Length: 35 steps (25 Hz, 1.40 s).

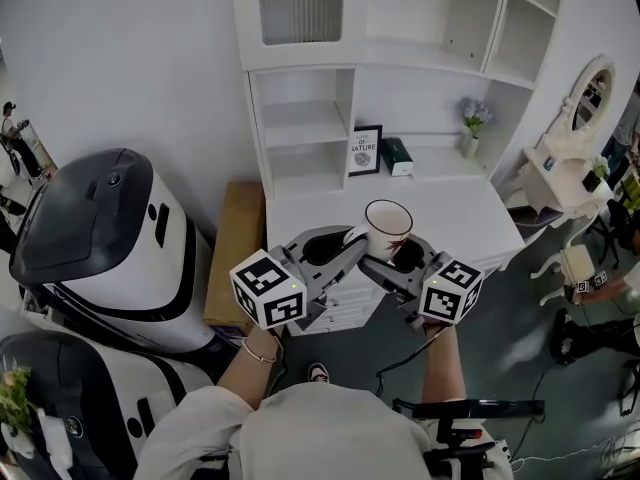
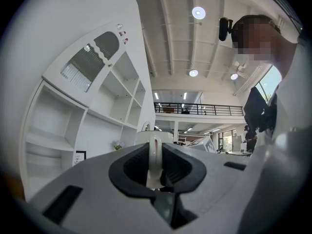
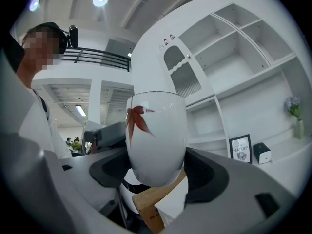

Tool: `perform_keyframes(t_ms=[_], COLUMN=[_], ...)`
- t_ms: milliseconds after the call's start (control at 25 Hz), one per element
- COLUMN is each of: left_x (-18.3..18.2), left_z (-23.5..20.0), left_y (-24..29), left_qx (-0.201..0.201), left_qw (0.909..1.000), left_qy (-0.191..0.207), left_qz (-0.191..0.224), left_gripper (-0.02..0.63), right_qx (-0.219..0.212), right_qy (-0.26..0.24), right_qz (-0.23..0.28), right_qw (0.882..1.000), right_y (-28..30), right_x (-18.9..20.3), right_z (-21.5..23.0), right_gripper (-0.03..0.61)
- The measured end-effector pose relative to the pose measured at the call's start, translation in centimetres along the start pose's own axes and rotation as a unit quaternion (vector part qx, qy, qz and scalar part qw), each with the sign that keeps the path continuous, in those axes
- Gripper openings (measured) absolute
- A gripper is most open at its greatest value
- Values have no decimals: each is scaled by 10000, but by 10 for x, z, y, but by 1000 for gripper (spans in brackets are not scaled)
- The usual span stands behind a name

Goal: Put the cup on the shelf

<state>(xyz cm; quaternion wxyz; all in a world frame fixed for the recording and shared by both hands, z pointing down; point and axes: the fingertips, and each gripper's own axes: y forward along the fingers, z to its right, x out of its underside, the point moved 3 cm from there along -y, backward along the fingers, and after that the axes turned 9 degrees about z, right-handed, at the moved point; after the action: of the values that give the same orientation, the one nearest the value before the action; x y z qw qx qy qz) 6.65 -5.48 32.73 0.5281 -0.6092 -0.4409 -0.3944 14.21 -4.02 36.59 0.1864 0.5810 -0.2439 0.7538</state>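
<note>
Before the shelf (image 1: 303,120), clamped cup (image 1: 386,224)

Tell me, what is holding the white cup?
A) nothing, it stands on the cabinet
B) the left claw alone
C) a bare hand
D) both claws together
D: the left claw pinches the cup by its handle, and the right claw clasps its body.

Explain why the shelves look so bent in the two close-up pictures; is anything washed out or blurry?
Left gripper view: wide lens curves the shelf unit, dark round border, a ceiling lamp flares white. Right gripper view: same curving, cup sharp. Head view: straighter lines, soft even light, no harsh shadows.
</note>
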Motion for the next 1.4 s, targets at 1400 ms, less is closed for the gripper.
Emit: perform_keyframes(t_ms=[1400], left_x=[-10], left_z=[-184], left_y=[4], left_qx=[-577], left_qw=[9976], left_qy=[-35], left_qz=[374], left_gripper=[61], right_qx=[-547], right_qy=[-116], right_qz=[-577], right_qw=[9968], right_y=[153], right_x=[8], right_z=[116], right_gripper=[333])
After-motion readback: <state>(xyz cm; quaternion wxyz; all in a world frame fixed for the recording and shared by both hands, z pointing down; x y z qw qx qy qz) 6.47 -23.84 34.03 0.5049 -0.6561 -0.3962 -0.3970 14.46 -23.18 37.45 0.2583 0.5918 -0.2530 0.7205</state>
